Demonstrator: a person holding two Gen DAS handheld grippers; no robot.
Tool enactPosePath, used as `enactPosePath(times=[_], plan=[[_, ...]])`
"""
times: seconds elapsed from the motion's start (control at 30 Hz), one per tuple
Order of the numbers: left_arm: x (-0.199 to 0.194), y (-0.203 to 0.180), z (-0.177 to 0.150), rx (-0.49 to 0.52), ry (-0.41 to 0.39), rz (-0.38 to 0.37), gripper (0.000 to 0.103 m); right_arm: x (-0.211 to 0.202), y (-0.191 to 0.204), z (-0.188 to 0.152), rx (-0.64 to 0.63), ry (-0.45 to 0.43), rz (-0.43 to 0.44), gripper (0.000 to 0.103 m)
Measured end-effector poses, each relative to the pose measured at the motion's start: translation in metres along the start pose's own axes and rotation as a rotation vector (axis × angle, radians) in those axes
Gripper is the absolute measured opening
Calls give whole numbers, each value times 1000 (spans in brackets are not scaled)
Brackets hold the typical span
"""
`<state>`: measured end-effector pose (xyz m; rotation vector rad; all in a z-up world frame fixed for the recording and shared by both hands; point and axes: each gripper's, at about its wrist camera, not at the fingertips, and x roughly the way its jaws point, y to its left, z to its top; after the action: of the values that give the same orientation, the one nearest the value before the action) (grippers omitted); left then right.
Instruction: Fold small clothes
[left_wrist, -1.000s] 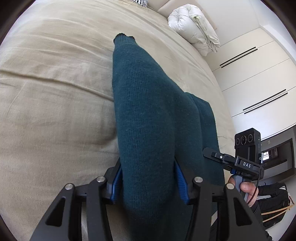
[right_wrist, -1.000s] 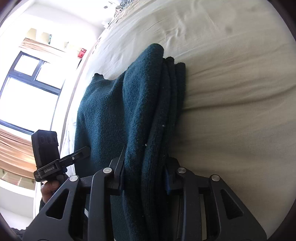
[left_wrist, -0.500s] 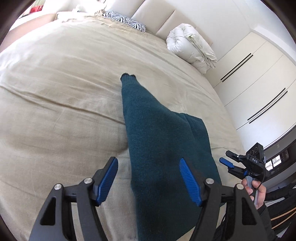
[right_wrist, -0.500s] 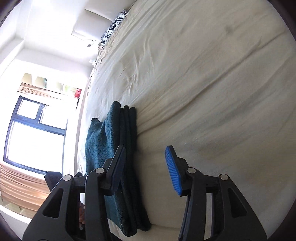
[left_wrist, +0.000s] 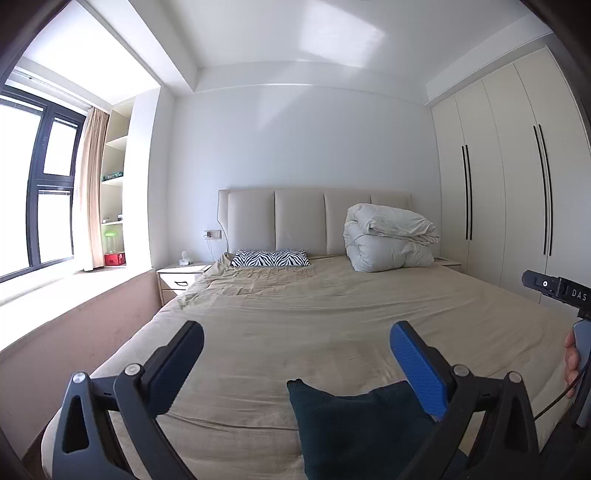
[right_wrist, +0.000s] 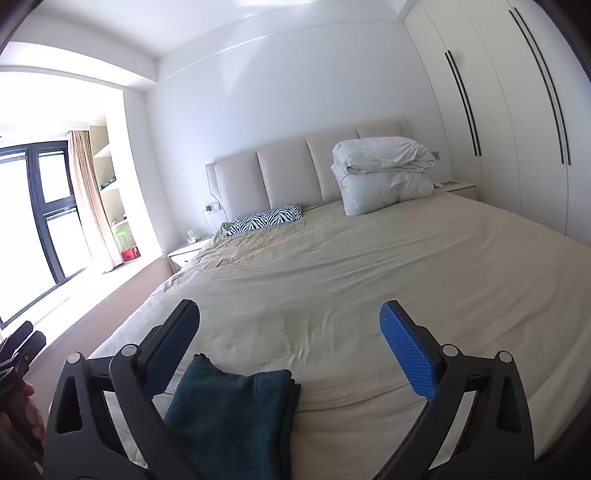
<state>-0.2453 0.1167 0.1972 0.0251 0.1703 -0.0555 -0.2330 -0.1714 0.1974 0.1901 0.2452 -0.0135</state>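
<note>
Keeping both tools, left tool (left_wrist: 295, 354) and right tool (right_wrist: 290, 334), spread and empty, check the folded teal sweater (right_wrist: 236, 413) lies square near the bed (right_wrist: 369, 266) foot.

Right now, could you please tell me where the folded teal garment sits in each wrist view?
Left wrist: garment at bottom, right of centre, by the right blue pad.
Right wrist: garment at bottom, left of centre, by the left pad.
Shared landmark: zebra pillow near the headboard.
</note>
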Motion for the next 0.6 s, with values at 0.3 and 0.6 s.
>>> enactPosePath(times=[0.3, 0.6], plan=[[17, -17, -29, 20, 231, 26, 103, -47, 22, 9, -46, 124, -5, 103], [66, -29, -119, -47, 645, 42, 103, 19, 39, -98, -135, 456, -113, 103]])
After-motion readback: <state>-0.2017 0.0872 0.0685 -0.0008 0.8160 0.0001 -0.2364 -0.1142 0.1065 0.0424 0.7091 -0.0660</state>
